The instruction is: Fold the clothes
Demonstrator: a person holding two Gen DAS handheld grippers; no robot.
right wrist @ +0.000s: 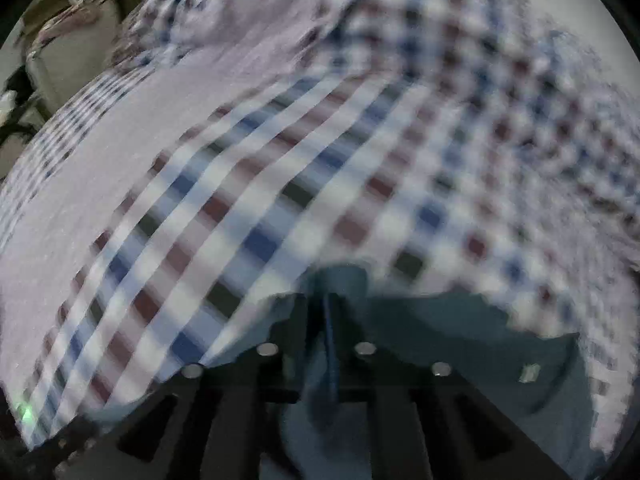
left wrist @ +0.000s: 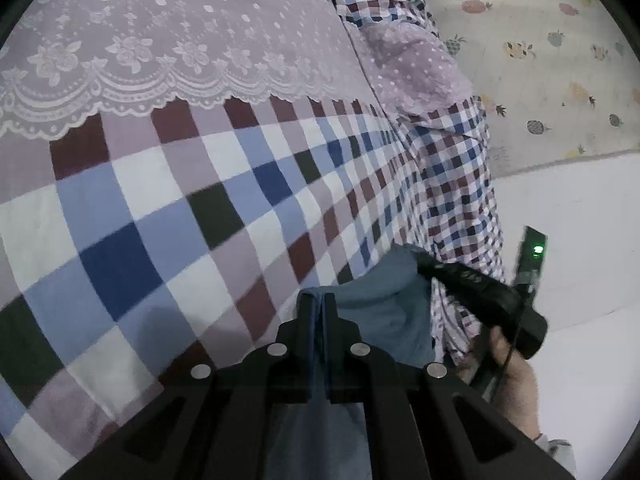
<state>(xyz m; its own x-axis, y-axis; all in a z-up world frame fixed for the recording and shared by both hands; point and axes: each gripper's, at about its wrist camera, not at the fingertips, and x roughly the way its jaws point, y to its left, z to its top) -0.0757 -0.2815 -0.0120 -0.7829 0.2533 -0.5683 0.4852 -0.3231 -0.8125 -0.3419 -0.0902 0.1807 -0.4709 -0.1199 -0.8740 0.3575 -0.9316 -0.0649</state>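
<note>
A checked garment (left wrist: 168, 216) in blue, maroon and white fills the left wrist view, with a lilac dotted lace panel (left wrist: 168, 40) across its upper part. Its blue-grey inner edge (left wrist: 384, 300) runs between the fingers of my left gripper (left wrist: 319, 300), which is shut on it. To the right, a hand (left wrist: 516, 376) holds my right gripper (left wrist: 428, 264) against the same blue-grey edge. The right wrist view is blurred: the checked garment (right wrist: 320, 160) spreads ahead, and my right gripper (right wrist: 329, 300) is shut on the blue-grey fabric (right wrist: 460, 340).
A pale floor mat (left wrist: 552, 60) printed with small fruit lies beyond the garment at the right, with white floor (left wrist: 580, 240) below it. Beige cushions or furniture (right wrist: 68, 52) show at the upper left of the right wrist view.
</note>
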